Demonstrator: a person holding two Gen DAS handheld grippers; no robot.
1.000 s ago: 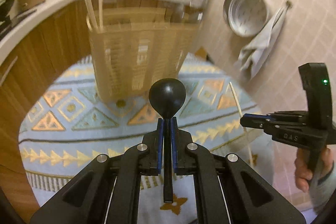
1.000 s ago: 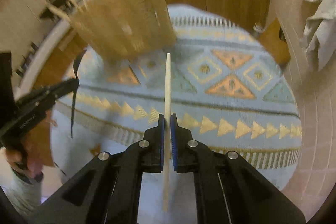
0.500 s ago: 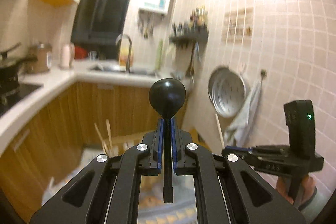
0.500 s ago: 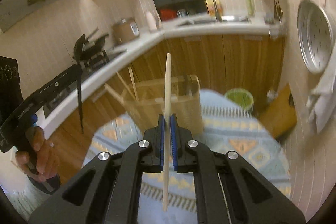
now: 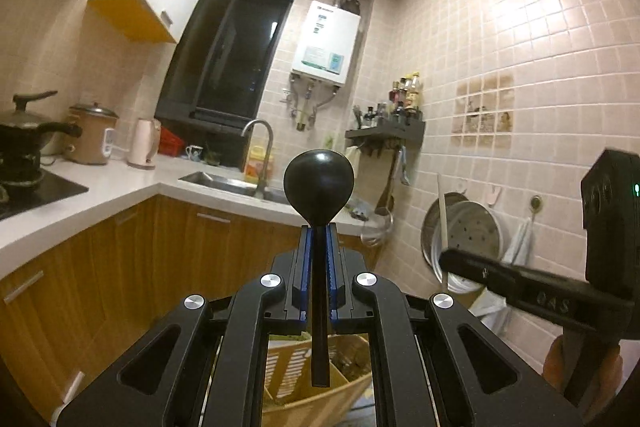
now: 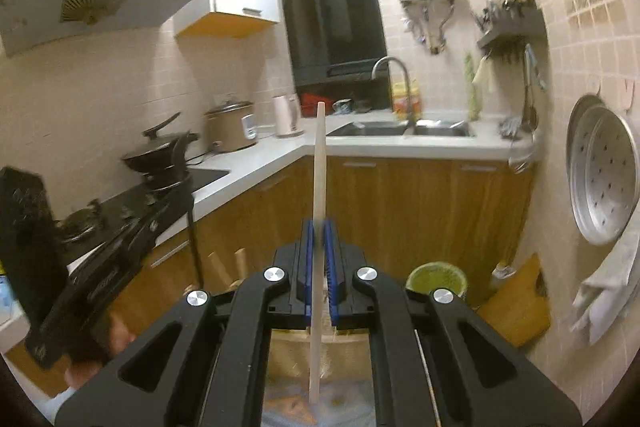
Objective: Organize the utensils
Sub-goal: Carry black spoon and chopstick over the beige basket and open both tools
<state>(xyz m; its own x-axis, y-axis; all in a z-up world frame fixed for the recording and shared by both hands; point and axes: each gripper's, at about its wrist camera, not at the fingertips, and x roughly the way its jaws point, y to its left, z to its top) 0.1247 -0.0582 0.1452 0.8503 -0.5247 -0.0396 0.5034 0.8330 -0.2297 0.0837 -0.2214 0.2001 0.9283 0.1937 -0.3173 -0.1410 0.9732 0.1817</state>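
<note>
My left gripper (image 5: pixel 319 233) is shut on a black spoon (image 5: pixel 319 187), bowl end up, handle hanging between the fingers. My right gripper (image 6: pixel 319 227) is shut on a pale wooden chopstick (image 6: pixel 319 163) that points upright. Both are held high. A slatted wooden utensil basket (image 5: pixel 288 367) shows low under the left gripper, and in the right wrist view (image 6: pixel 296 347) under the right one, with wooden sticks (image 6: pixel 240 263) poking out of it. The right gripper also shows in the left wrist view (image 5: pixel 444 259), the left one in the right wrist view (image 6: pixel 184 187).
A white L-shaped counter (image 5: pixel 120 187) with wooden cabinets holds a sink (image 6: pixel 400 129), rice cooker (image 6: pixel 230 125), kettle (image 5: pixel 142 143) and a pan on the stove (image 6: pixel 156 155). Metal trays (image 6: pixel 604 179) and a towel hang on the right tiled wall. A green bin (image 6: pixel 436 279) stands on the floor.
Both grippers have tilted up from the rug and basket toward the counter and walls. The basket has dropped to the bottom of both views. Each keeps its utensil.
</note>
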